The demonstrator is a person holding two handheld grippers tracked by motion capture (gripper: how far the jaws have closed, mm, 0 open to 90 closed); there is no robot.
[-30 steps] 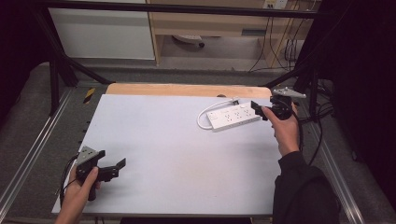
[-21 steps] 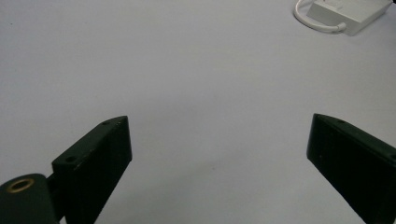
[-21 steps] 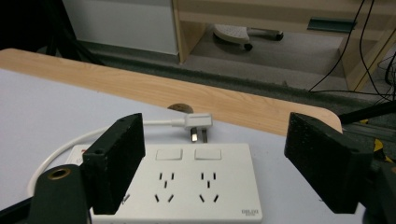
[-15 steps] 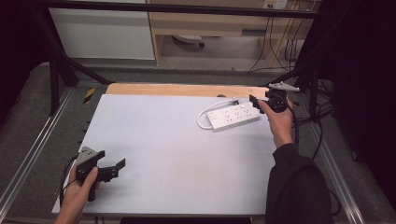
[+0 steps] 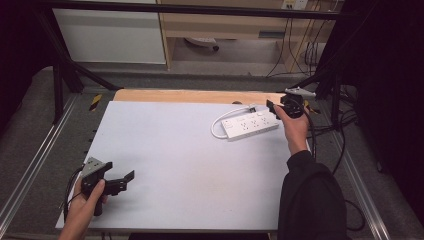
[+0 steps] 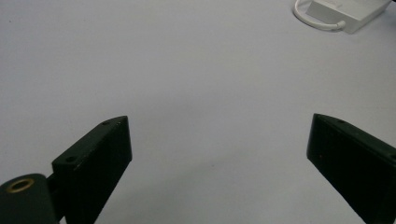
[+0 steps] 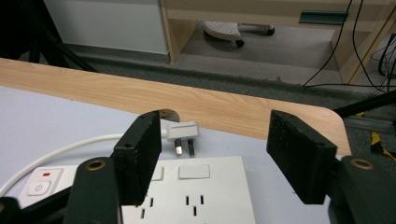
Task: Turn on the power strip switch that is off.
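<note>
A white power strip (image 5: 250, 124) lies at the back right of the white table top (image 5: 190, 165), its white cable looping round to a plug (image 7: 183, 133) that rests just behind it. My right gripper (image 5: 273, 107) hovers over the strip's right end (image 7: 201, 196), pointing toward the plug. Its jaws have just been closing; they stand apart, with the strip below them and nothing pressed between the pads. My left gripper (image 5: 124, 181) is held low at the front left corner, jaws wide open (image 6: 217, 135) over bare table. The strip (image 6: 348, 14) shows far off in the left gripper view.
A wooden strip (image 5: 190, 96) borders the table's far edge. Black frame bars (image 5: 65, 75) and metal rails flank both sides. Cables (image 5: 340, 130) hang at the right. Beyond the table are a white cabinet (image 5: 110, 35) and a chair base (image 7: 229, 29) on the floor.
My right gripper has moved up the picture and slightly left over the strip's right end, and its jaws have narrowed. The left gripper has stayed put.
</note>
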